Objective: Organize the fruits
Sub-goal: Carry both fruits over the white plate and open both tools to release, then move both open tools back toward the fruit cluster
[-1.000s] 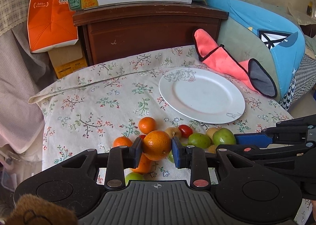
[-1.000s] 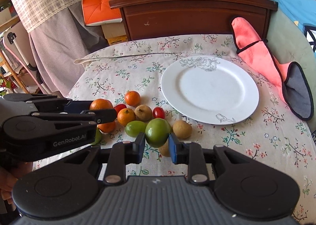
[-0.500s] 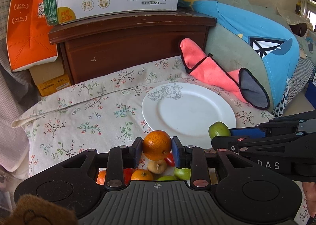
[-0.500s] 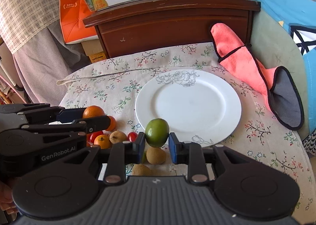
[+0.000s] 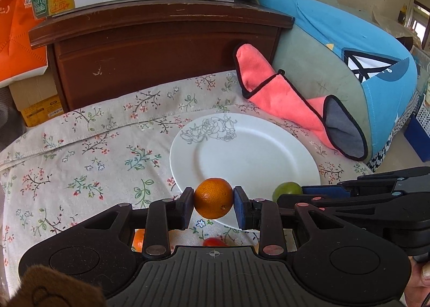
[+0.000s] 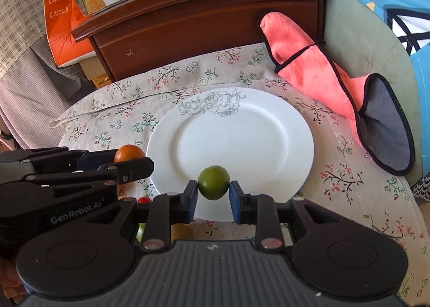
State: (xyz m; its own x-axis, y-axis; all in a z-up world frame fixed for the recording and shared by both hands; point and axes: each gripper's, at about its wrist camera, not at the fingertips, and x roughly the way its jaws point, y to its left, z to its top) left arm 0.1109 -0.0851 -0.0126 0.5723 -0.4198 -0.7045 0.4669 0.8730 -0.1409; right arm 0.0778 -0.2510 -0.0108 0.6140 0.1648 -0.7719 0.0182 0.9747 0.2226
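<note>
Tilting downward, both hand-held grippers (image 5: 213,200) (image 6: 213,194) hang over plate (image 6: 268,129).

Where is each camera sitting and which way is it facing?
Left wrist: rides the left tongs, looking forward and down past the orange they clamp at the white plate; the right tongs enter from the right.
Right wrist: rides the right tongs, looking forward and down past the green fruit they clamp at the plate; the left tongs enter from the left.
Shared: plate, both fruits, pink cloth, wooden cabinet.
</note>
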